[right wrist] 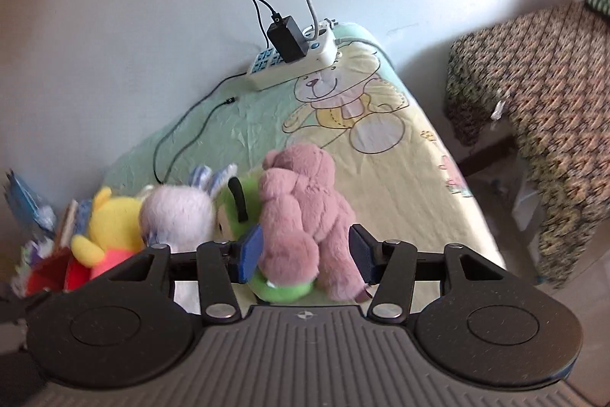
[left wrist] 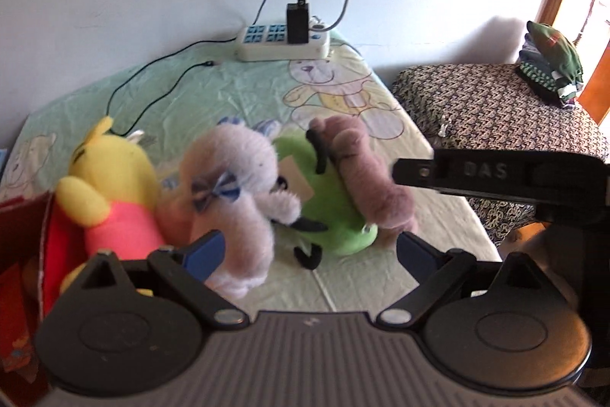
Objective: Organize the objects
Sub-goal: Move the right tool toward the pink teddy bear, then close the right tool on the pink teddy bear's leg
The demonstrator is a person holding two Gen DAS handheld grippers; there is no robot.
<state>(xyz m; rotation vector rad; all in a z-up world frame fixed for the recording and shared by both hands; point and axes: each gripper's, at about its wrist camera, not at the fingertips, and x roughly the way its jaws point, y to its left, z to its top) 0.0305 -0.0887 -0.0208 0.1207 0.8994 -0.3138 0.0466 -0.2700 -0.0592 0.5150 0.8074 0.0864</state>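
Near the front edge of the bed (right wrist: 438, 201), our right gripper (right wrist: 307, 252) brackets the pink bear (right wrist: 305, 201), fingers spread; we should close squarely on its body, clear of the green toy (right wrist: 282, 287). Our left gripper (left wrist: 309, 248) hangs spread by the white bunny (left wrist: 232, 178).

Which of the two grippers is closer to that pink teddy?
Right. The right gripper has its open fingers either side of the pink teddy; the left gripper is open too, by the white bunny.
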